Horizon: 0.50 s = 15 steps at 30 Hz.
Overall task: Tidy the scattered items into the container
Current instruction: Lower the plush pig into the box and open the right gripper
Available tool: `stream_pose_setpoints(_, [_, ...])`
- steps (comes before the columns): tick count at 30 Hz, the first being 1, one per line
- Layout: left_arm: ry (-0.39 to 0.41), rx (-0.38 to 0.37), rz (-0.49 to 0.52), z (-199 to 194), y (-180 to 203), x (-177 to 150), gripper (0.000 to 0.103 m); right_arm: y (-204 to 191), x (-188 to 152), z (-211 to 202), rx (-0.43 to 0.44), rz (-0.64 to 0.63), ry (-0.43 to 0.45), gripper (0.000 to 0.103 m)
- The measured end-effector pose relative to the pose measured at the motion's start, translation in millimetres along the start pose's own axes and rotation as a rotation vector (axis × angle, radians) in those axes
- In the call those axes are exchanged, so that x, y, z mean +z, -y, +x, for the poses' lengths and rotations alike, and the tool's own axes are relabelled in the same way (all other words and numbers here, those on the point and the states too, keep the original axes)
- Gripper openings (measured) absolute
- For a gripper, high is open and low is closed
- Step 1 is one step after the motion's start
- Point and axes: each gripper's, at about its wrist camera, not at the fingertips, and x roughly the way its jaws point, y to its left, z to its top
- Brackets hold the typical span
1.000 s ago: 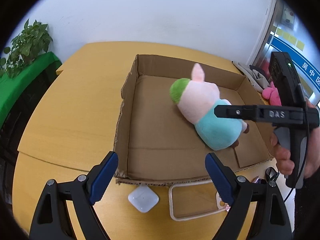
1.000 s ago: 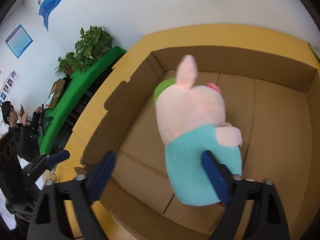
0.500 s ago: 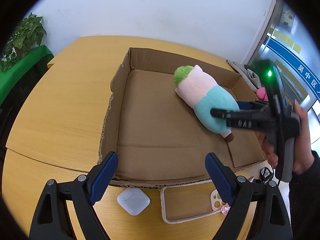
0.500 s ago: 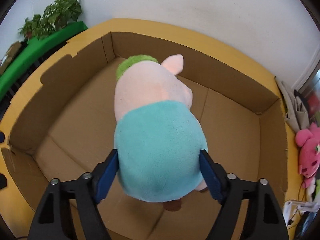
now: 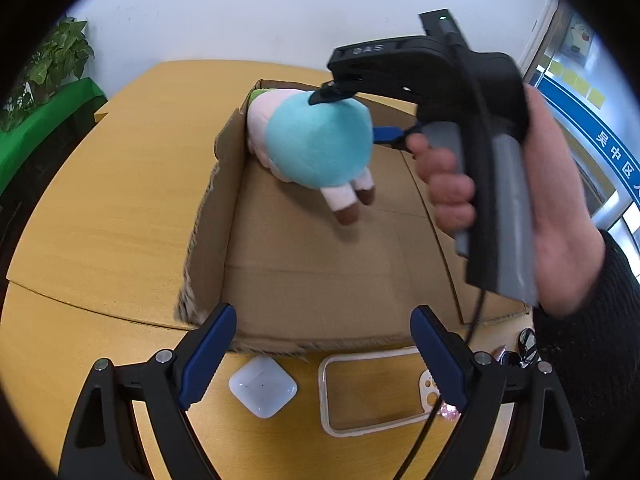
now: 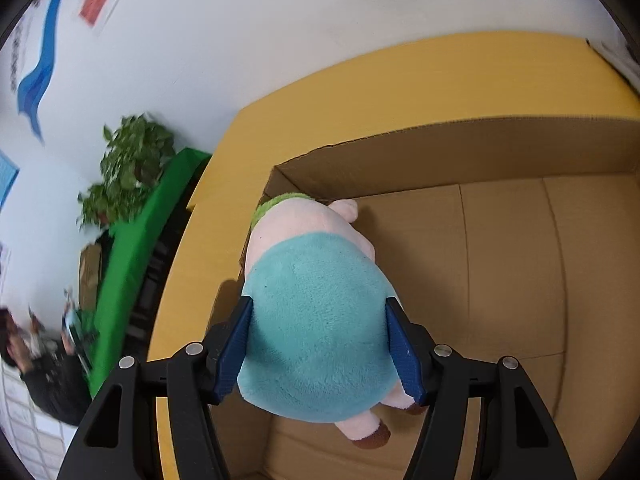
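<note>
A plush pig in a teal dress, with a pink head and green cap, hangs over the far left corner of the open cardboard box. My right gripper is shut on its teal body, head pointing away and feet toward the camera. In the left wrist view the right gripper holds it above the box floor. My left gripper is open and empty over the box's near wall. A white earbud case and a clear phone case lie on the table between its fingers.
The box stands on a round yellow wooden table. Small dark items lie right of the phone case. A green-covered table with potted plants stands left. A seated person is far left.
My right gripper has closed on the plush pig, lifted it off the box floor and carried it toward the box's far left corner. The left gripper stayed open and shifted slightly.
</note>
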Motion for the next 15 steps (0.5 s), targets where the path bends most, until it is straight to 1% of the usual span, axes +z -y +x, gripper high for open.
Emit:
stream_pose_setpoints(2, [0.006,0.007,0.008,-3.2,0.5,-1.9,0.09,8.4,-0.8,5.6,0.047,0.051,-0.022,0.075])
stream_pose_setpoints(4, [0.012,-0.004,0.006,-6.9,1.2,-2.0,0.09,17.4,-10.7,9.8,0.065,0.076,-0.052,0.083])
stream_pose_setpoints(6, [0.023,-0.009,0.012,-10.3,3.1,-1.1,0.09,25.2,-20.4,5.3,0.078,0.076,-0.062,0.084])
stream_pose_setpoints(8, [0.031,-0.013,0.02,-12.2,5.0,-0.3,0.09,29.0,-28.5,-9.3,0.087,0.056,-0.053,0.087])
stream_pose_setpoints(10, [0.039,-0.02,0.025,-13.0,6.1,0.9,0.09,36.3,-37.0,-29.7,0.123,0.051,-0.042,0.093])
stream_pose_setpoints(12, [0.044,-0.024,0.024,-11.7,6.6,3.2,0.09,41.9,-47.7,-49.6,0.145,0.038,-0.038,0.094])
stream_pose_setpoints(13, [0.048,-0.023,0.022,-10.8,6.2,4.8,0.09,46.5,-55.1,-65.8,0.148,0.013,-0.03,0.094])
stream_pose_setpoints(15, [0.06,-0.029,0.024,-9.5,5.4,7.9,0.09,49.6,-65.4,-87.2,0.12,-0.042,-0.006,0.094])
